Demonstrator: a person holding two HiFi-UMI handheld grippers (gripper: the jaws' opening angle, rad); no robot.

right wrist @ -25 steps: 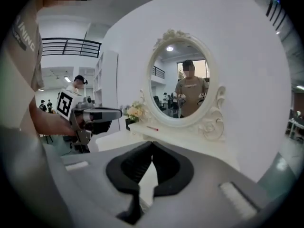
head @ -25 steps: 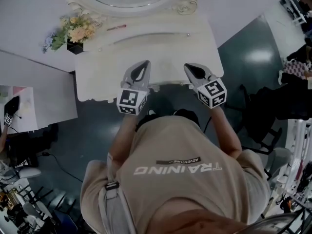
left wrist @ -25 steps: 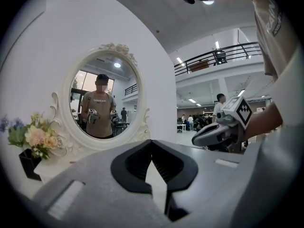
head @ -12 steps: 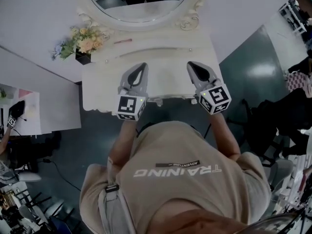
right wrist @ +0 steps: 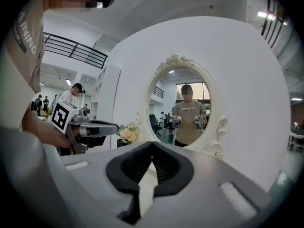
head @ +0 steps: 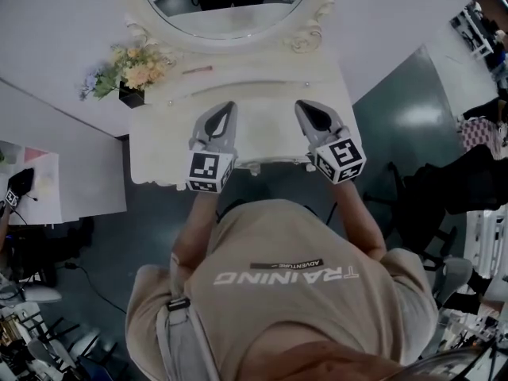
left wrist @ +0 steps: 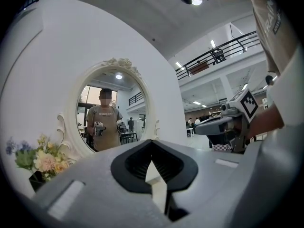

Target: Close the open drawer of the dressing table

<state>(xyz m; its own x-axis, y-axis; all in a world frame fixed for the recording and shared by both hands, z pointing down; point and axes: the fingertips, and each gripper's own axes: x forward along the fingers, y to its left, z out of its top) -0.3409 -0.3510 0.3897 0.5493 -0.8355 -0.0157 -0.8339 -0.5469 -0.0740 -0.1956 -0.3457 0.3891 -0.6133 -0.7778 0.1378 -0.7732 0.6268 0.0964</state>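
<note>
1. Dressing table (head: 159,145): white, stands against the wall, directly in front of the person. It fills the upper middle of the head view.
2. Drawer (head: 262,155): sits at the near front edge of the table, between and under the two grippers. A small knob (head: 254,167) shows at that edge. From straight above I cannot tell how far the front stands out from the body.
3. Progress, as a judgement: both grippers are at the drawer front, so this looks like the push-in stage. Closure is not confirmed; what is left is to check that the front sits flush.
4. Left gripper (head: 228,106): above the table's front half, jaws together, nothing between them.
5. Right gripper (head: 302,105): level with the left and apart from it, jaws likewise together and empty.
6. Count, largest first:
   - dressing table: one
   - oval mirror (head: 230,6): one
   - drawer: one
   - grippers: two
   - bunch of flowers (head: 131,68): one, in one dark pot (head: 131,96), at the table's back left corner
   - thin pink stick (head: 196,70): one, lying near the mirror's base
   - knob: one
</note>
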